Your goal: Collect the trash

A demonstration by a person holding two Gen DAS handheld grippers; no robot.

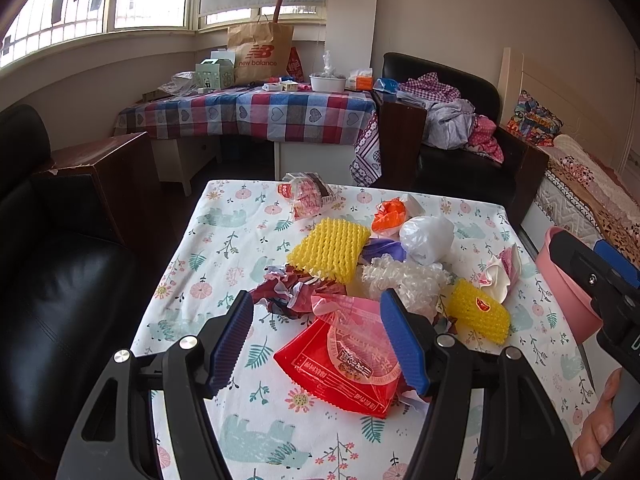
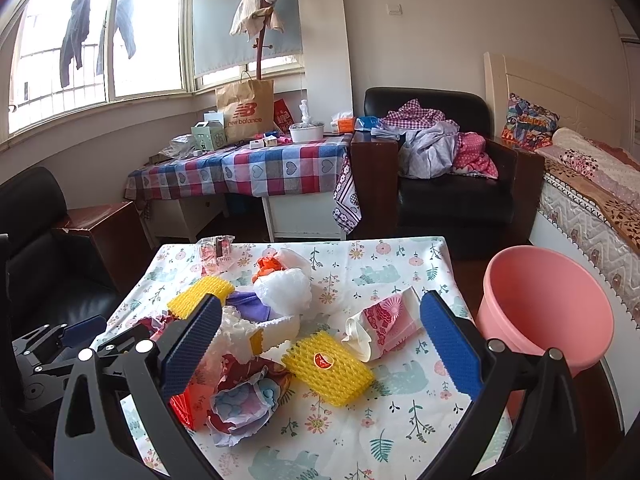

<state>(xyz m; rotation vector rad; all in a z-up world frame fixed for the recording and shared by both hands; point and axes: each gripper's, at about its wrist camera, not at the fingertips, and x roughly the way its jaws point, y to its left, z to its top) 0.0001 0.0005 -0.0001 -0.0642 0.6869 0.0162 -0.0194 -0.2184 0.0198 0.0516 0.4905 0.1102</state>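
Left claw (image 1: 316, 344): wide open over red wrapper (image 1: 340, 372)
Right claw (image 2: 320, 344): wide open over yellow foam net (image 2: 332, 372)
Pink bucket (image 2: 548, 308): beside worktop (image 2: 400, 440)

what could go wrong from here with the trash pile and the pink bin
1. The left gripper is open over the red wrapper, which overlaps other scraps, so a grab may drag neighbours along.
2. The pink bin sits beyond the table's right edge; light pieces could miss it.
3. The yellow foam net lies loose and might slide off if nudged.
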